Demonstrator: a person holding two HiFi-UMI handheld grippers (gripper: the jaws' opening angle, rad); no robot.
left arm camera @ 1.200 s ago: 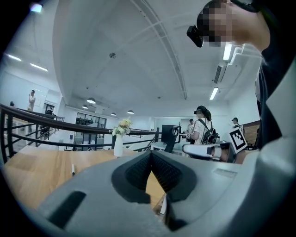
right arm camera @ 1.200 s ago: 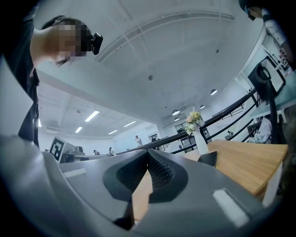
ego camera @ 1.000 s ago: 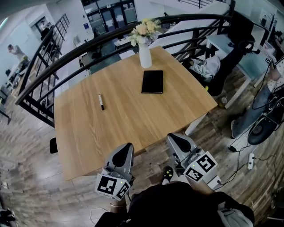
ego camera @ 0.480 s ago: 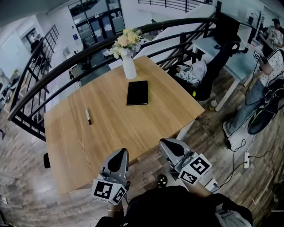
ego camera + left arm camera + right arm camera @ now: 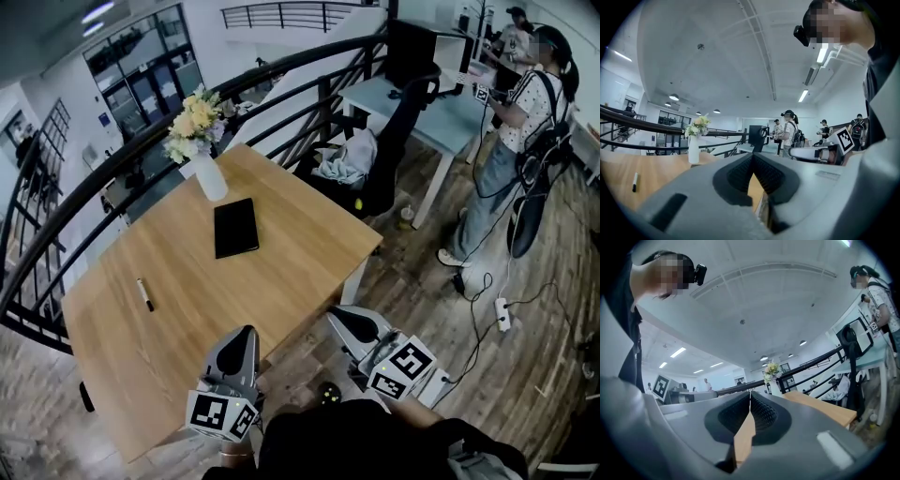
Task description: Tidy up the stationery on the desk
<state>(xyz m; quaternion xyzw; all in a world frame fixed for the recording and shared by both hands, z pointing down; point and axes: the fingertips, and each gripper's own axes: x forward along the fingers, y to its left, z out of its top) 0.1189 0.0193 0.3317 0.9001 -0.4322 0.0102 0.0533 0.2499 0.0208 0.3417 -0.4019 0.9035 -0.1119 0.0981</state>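
A black notebook (image 5: 234,227) lies flat on the wooden desk (image 5: 281,281), in front of a white vase of flowers (image 5: 208,176). A black-and-white marker pen (image 5: 145,294) lies toward the desk's left side, also seen as the marker pen (image 5: 634,182) in the left gripper view. My left gripper (image 5: 244,339) is shut and empty, held level at the desk's near edge. My right gripper (image 5: 339,317) is also shut and empty, off the desk's near right corner. Both are well short of the notebook and pen.
A black railing (image 5: 141,150) runs behind the desk. To the right stand a black office chair with clothes on it (image 5: 375,164), a pale blue table (image 5: 441,117) and a person (image 5: 511,141). Cables and a power strip (image 5: 500,314) lie on the wood floor.
The view has swung right: desk, notebook and pen sit further left and lower in the head view. Both grippers have shifted level along the desk's near edge, still shut.
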